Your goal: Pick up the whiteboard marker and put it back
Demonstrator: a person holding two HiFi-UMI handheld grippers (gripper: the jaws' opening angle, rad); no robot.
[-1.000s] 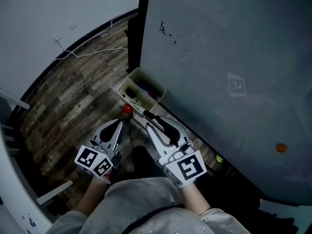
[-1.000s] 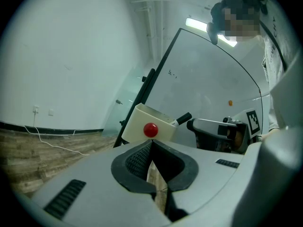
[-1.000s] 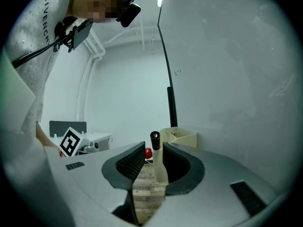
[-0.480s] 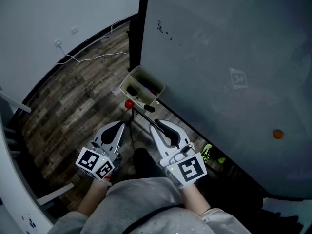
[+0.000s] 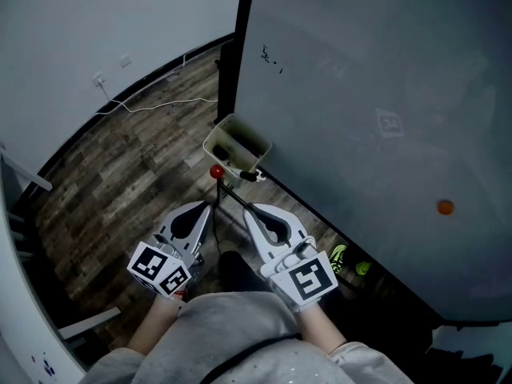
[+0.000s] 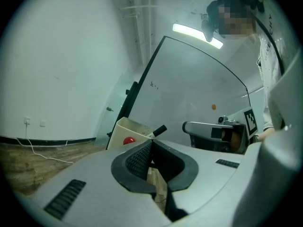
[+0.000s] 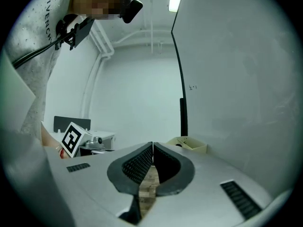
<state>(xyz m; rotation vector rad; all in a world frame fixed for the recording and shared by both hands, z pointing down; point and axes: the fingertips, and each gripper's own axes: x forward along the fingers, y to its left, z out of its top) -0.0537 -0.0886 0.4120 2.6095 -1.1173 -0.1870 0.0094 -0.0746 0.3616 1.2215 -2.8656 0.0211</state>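
Right claw (image 5: 246,209): closed, empty, drawn back from tray (image 5: 216,149).
Whiteboard marker (image 5: 244,175): now on tray rim; task looks done.
Left claw (image 5: 209,206): closed, empty.

Plank floor (image 5: 120,182) (dark) bears white cable (image 5: 168,103).

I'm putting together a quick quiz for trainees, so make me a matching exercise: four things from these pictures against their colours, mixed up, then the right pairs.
Things:
1. ball
2. dot on the whiteboard
3. cable on the floor
4. marker cap

Colours:
A. white
B. black
C. orange
D. red

Pairs: 1-D; 2-C; 3-A; 4-B
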